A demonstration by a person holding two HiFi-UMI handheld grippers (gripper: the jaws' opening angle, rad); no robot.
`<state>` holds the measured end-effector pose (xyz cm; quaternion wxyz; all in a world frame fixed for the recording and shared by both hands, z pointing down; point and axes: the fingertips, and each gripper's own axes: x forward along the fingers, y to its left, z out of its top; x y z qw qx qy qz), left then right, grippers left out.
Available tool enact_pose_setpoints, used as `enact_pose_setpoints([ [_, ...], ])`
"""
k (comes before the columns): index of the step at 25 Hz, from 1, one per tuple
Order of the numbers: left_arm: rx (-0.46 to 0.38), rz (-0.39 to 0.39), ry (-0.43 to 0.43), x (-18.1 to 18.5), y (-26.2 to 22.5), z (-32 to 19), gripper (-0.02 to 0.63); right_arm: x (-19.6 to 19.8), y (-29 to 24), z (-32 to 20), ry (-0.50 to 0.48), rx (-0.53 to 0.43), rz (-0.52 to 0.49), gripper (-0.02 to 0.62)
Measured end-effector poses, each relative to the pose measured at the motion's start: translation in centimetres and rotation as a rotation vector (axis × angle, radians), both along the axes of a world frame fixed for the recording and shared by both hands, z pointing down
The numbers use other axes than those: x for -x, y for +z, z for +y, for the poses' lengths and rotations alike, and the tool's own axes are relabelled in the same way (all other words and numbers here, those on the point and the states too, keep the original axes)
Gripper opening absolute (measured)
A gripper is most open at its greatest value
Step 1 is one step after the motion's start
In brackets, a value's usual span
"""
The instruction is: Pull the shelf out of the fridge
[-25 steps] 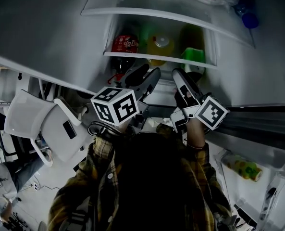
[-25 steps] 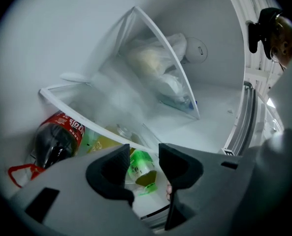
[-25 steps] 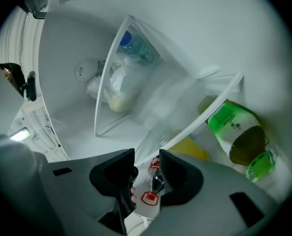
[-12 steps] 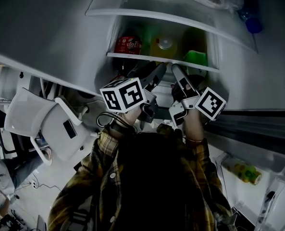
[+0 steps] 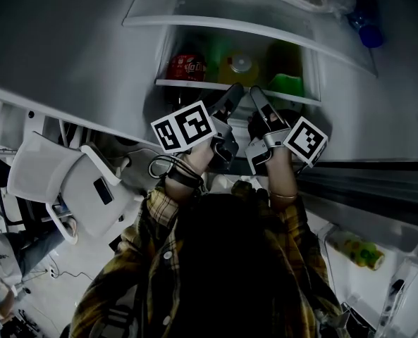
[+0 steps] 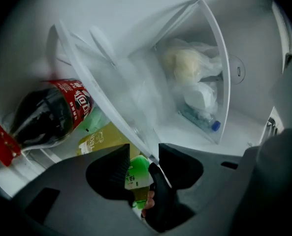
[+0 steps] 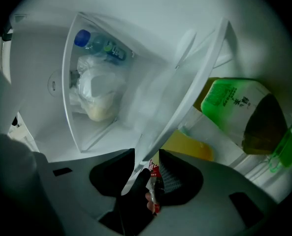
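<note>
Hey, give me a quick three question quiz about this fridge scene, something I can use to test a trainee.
1. True or false: the front edge of the shelf runs between the jaws of the left gripper.
2. In the head view, which bottle lies between the cola bottle and the green bottle? A a white one; B the yellow bottle; C none.
3. Fill in: the water bottle beside the bag has a ___ cap.
Key: 1 true; 2 B; 3 blue.
</note>
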<state>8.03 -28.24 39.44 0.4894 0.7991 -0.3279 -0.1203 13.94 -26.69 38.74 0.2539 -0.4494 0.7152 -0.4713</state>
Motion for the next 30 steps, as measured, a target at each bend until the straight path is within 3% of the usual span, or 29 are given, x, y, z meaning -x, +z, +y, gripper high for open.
enact_pose_setpoints([
  [24,0.005,0.009,-0.072,0.1,-0.6,-3.1,0.176,-0.1,0.0,-3.4,0.034,0.026,-0.1,0.144],
  [30,0.003,-0.006,-0.078,0.0,-0.5,-3.4,0.134,-0.4,-0.2,-3.9,0.043,0.023,-0.109,0.143],
])
